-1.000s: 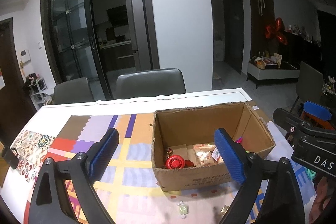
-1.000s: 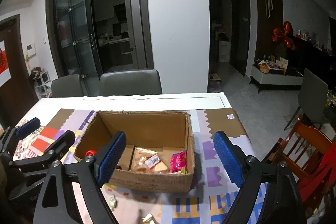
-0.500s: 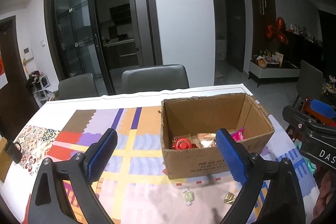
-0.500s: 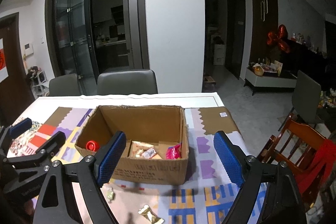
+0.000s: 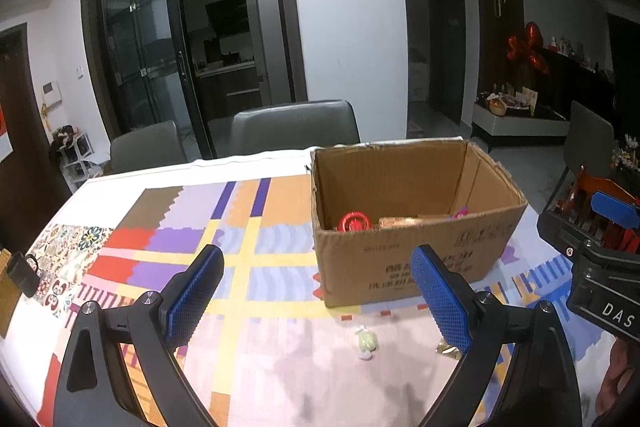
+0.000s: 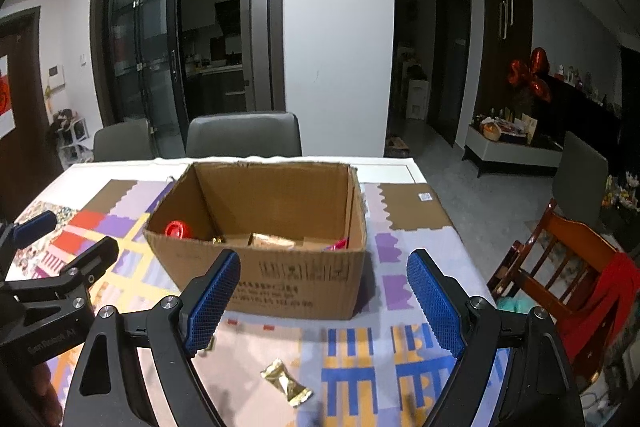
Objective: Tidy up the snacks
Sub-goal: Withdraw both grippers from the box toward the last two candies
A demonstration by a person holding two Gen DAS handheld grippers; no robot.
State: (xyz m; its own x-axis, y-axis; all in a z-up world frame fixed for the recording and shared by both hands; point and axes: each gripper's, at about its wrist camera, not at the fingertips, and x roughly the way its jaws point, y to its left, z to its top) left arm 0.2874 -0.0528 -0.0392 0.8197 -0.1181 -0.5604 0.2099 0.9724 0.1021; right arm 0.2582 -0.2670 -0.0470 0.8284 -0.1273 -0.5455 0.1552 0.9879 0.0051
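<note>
Snacks remain loose on the patterned tablecloth (image 5: 248,259): a gold-wrapped candy (image 6: 286,383) and a green-wrapped candy (image 5: 367,341), both lying just in front of the cardboard box (image 6: 280,279). From the right gripper (image 6: 323,301) the gold candy lies at about 6 o'clock, the box at 12. From the left gripper (image 5: 318,301) the green candy lies at about 5 o'clock, the box at 1.

Both grippers stand with jaws wide apart, nothing between them. Box already holds a red round item (image 6: 178,229), a pink packet and tan packets.

Risks, as judged:
- Candies are small and flat; pads closing too high would slide over the wrapper and flick it away.
- Grippers work close together; reaching at once could make them collide.
- Box is light; a bump to its front wall could shove it.
</note>
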